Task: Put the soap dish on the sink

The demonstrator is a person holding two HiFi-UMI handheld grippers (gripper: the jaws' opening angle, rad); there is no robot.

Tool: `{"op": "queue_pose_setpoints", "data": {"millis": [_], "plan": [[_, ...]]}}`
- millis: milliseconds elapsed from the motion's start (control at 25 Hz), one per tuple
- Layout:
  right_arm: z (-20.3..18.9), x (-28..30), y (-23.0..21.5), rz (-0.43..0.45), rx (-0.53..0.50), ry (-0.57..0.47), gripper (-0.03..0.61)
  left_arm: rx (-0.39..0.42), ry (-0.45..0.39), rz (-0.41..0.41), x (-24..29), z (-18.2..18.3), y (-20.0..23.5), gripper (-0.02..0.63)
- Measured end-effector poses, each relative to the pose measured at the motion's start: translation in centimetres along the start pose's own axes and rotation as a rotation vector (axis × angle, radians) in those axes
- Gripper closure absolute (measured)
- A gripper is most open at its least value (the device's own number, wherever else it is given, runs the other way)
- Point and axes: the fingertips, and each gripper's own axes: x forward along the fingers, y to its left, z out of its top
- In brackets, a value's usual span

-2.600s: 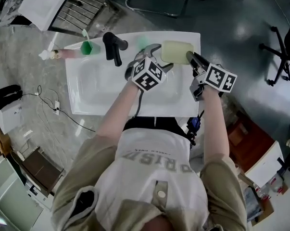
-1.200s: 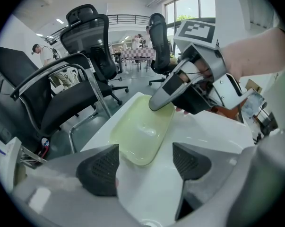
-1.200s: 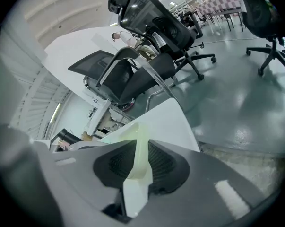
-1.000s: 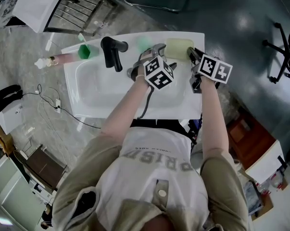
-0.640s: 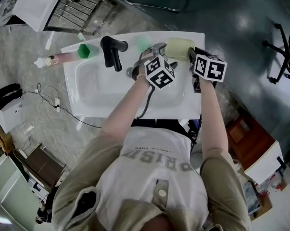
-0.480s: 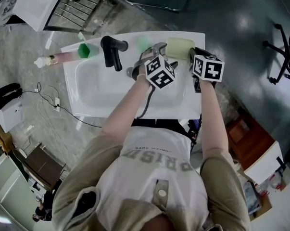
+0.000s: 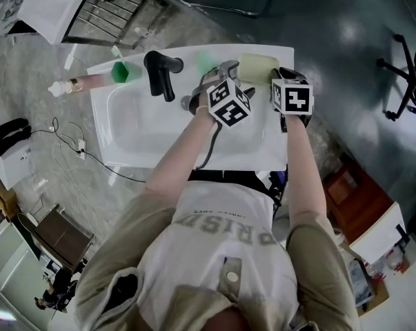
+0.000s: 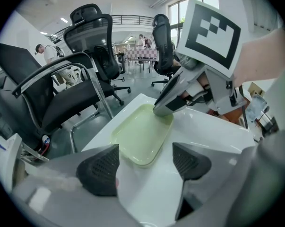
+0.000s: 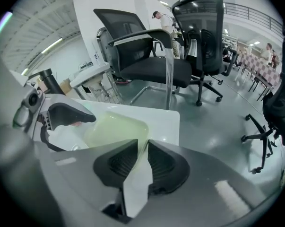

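Observation:
The pale green soap dish (image 7: 256, 67) (image 8: 141, 135) (image 9: 115, 128) lies flat on the far right corner of the white sink (image 7: 125, 126). My right gripper (image 7: 274, 77) (image 9: 142, 151) is at the dish's right edge, shut on its rim. Its jaws have just been opening a little, and the rim is still between the pads. In the left gripper view its fingers (image 8: 168, 104) rest on the dish's far edge. My left gripper (image 7: 219, 73) (image 8: 145, 163) hovers open over the sink rim just left of the dish, with nothing between its pads.
A black faucet (image 7: 162, 74) stands at the sink's back edge. Left of it are a green cup (image 7: 123, 70) and a pink bottle (image 7: 85, 83). Black office chairs (image 8: 88, 56) stand close behind the sink. A metal rack (image 7: 114, 12) is at the far left.
My right gripper has rolled about its own axis, so its marker cube now faces differently. The dish has settled on the sink corner. The left gripper has stayed where it was.

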Motion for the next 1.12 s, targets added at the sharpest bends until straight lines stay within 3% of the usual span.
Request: {"op": "queue_pose_setpoints", "data": {"millis": [240, 560, 920, 1120], "plan": [[0.1, -0.3, -0.5, 0.008, 0.049, -0.028, 0.508, -0.036, -0.053, 0.012, -0.7, 0.8, 0.6, 0.243], [2.6, -2.6, -1.3, 0.036, 0.161, -0.218, 0.486, -0.103, -0.125, 0.023, -2.1, 1.7, 1.1, 0.244], [5.0, -8.4, -0.5, 0.042, 0.157, -0.533, 0.476, -0.3, -0.357, 0.065, -7.4, 4.4, 2.2, 0.244], [5.7, -12.1, 0.8, 0.024, 0.096, -0.649, 0.494, -0.353, -0.477, 0.137, -11.0, 5.8, 2.6, 0.267]]}}
